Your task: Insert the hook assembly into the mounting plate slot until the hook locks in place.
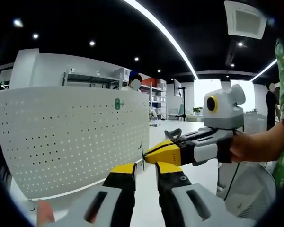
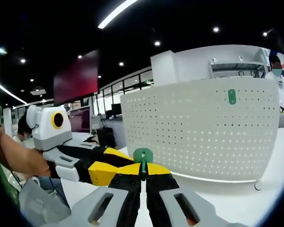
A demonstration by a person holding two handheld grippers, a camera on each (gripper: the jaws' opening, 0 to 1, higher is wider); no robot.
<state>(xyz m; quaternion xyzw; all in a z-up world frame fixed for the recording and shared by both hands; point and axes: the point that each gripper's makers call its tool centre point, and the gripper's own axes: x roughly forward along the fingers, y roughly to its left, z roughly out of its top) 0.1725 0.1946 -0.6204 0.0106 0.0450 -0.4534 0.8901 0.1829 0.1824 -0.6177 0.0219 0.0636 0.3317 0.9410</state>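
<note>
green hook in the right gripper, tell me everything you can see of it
The green hook looks like plastic, with a rounded flat head on a thin stem. It stands upright, pinched by the stem between the shut yellow-and-black jaws of the right gripper, head poking above the tips. It is held in the air short of the white pegboard, touching nothing else. Its lower end is hidden by the jaws.

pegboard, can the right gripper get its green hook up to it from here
Probably yes. The right gripper is shut on the green hook, and nothing stands between it and the white pegboard. The left gripper sits off to the side, not in the path.
</note>
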